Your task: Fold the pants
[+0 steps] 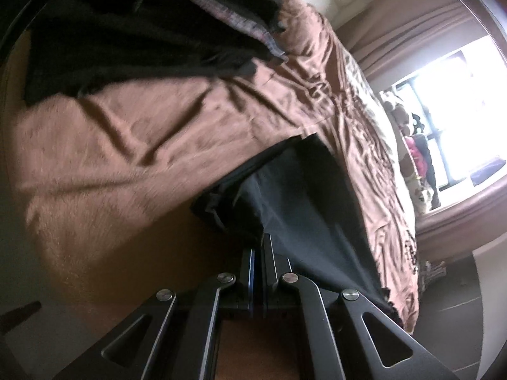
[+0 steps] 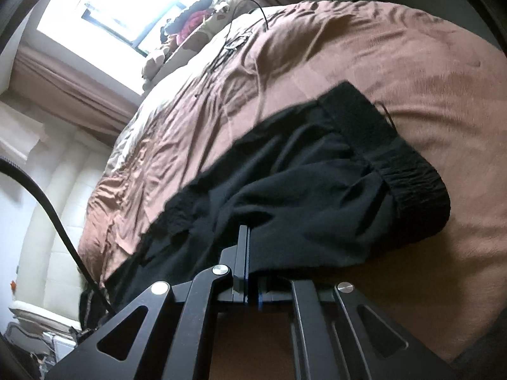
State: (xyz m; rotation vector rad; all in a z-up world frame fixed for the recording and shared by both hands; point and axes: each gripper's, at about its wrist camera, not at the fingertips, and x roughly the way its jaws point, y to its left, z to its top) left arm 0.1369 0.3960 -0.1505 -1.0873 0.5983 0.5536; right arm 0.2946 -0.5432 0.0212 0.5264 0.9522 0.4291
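Pants [image 2: 301, 190]: black, plain. Your left gripper [image 1: 258, 247], right gripper [image 2: 245, 237]: black, blue edge strips, silver pivot pins. Bedspread [image 2: 396, 63]: brown, plain. Curtain [image 1: 412, 31]: brown. Second garment [image 1: 142, 31]: black, grey checked trim. Headboard [image 2: 57, 205]: cream.

Matt black cloth pants [image 2: 301, 190] lie on a brown, softly napped blanket [image 2: 412, 72].

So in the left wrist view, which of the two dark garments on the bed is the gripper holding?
The near dark garment, pinched in the shut left gripper. The other dark pile with a plaid edge lies apart, farther up the brown blanket.
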